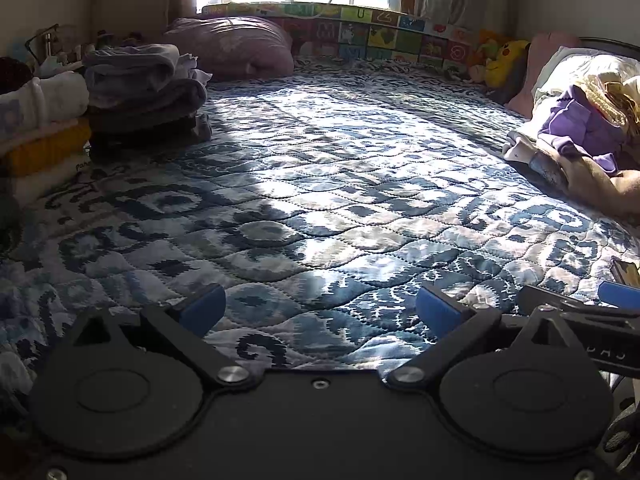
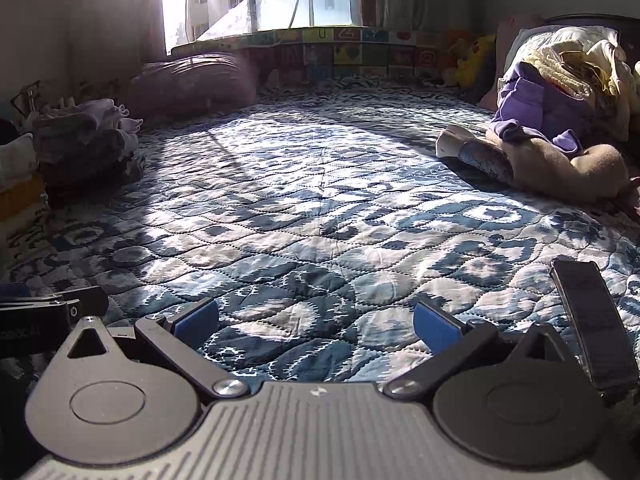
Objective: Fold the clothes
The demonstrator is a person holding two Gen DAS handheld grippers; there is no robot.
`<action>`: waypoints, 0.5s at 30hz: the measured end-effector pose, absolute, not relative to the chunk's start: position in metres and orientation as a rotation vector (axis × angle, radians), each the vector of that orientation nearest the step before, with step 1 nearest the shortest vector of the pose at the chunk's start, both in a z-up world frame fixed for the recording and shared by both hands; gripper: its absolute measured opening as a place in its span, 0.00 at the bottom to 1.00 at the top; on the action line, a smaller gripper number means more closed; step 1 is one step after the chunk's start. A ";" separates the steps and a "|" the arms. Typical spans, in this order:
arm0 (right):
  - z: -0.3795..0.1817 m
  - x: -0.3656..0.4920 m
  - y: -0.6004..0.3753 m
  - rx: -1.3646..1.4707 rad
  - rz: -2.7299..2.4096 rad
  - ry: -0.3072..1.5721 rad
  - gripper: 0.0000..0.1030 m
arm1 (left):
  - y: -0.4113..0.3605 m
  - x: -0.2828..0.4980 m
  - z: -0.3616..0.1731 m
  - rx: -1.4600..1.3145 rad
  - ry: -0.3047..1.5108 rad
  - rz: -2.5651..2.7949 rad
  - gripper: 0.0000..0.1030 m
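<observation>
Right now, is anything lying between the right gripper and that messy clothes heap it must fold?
Nothing visible does. Only bare blue quilt lies between the open right gripper and the unfolded clothes heap. A dark phone sits beside the gripper, off that path.

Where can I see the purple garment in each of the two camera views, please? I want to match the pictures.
Left wrist view: the purple garment is at the far right edge, in the unfolded pile.
Right wrist view: the purple garment is upper right, in the same pile, nearer the picture's middle.
Shared landmark: the yellow plush toy by the play mat.
</observation>
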State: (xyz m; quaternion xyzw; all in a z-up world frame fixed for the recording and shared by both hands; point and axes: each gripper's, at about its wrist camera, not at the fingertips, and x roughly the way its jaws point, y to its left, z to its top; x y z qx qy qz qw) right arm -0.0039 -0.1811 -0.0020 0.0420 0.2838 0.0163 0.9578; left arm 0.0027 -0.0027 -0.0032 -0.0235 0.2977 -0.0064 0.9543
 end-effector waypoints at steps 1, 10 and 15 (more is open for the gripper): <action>-0.002 -0.004 -0.181 0.085 0.033 0.576 1.00 | -0.003 0.003 -0.003 -0.048 0.605 -0.013 1.00; -0.003 -0.004 -0.181 0.079 0.032 0.576 1.00 | -0.003 0.002 -0.003 -0.046 0.604 -0.017 1.00; -0.002 -0.003 -0.183 0.087 0.029 0.573 1.00 | -0.004 0.001 -0.002 -0.042 0.600 -0.021 1.00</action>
